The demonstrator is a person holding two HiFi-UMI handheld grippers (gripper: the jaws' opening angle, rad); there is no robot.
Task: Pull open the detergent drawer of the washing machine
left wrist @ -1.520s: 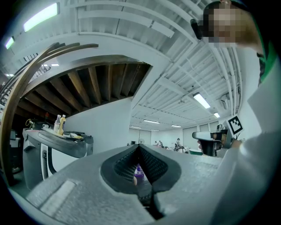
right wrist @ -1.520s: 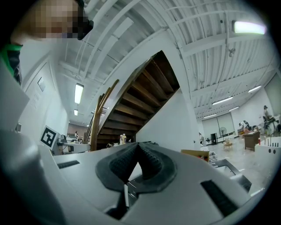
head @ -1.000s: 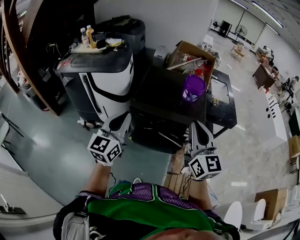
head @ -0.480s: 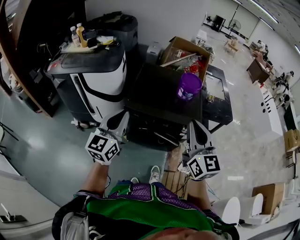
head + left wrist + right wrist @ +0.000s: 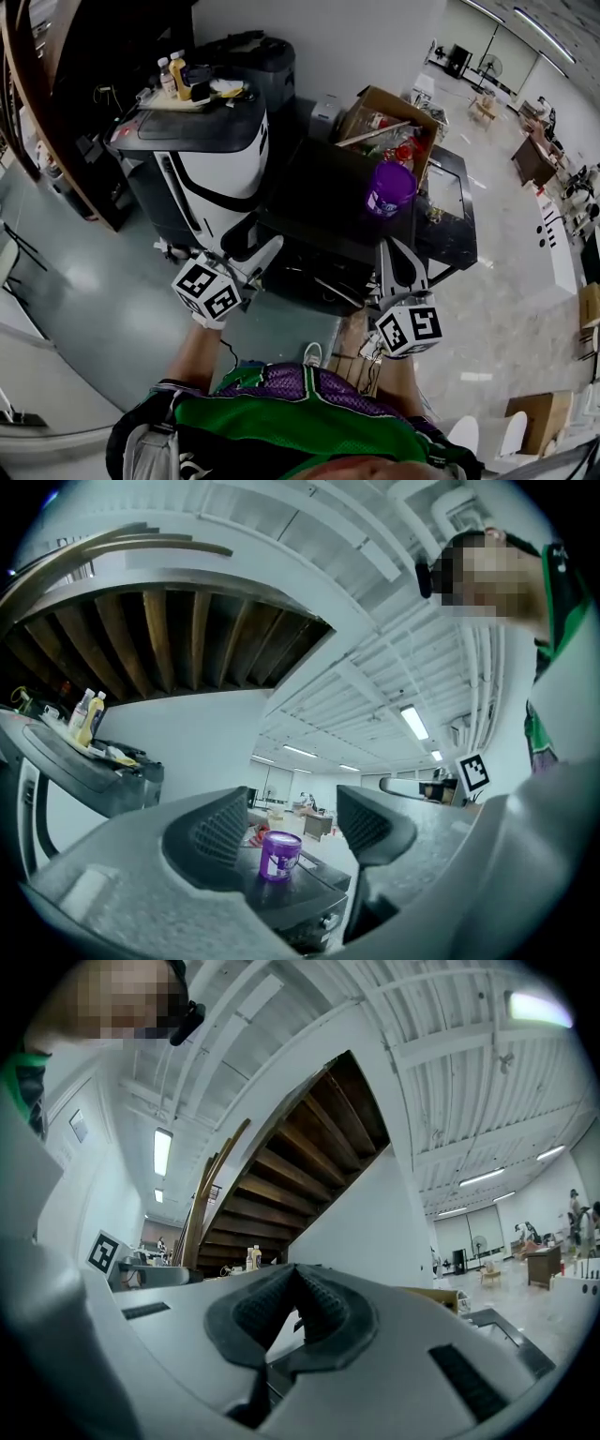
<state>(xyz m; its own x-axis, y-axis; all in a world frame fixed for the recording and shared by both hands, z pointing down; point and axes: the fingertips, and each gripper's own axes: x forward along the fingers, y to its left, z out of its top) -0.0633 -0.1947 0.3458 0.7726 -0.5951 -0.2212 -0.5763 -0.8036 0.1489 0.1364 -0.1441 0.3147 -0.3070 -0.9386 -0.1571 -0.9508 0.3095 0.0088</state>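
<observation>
- Right now the person is standing at the dark washing machine (image 5: 323,178), holding both grippers out toward its front.
- The left gripper (image 5: 251,251) is hovering near the left side of that front. Its jaws have just been opening and are standing apart, with nothing pressed between them.
- Through that gap, in the left gripper view, a purple tub (image 5: 279,854) is showing. It is sitting well beyond the pads on the machine's top.
- The right gripper (image 5: 398,253) is pointing at the right side of the front. Its jaws are together, the ribbed pads meeting at the tips and gripping nothing.
- The detergent drawer is not showing up on the shadowed front panel, and whether it is pulled out cannot be told.
- A cardboard box (image 5: 375,108) is sitting open behind the machine.
- A white-and-black appliance (image 5: 220,169) is standing just to the machine's left, carrying bottles (image 5: 178,75) on its top.
</observation>
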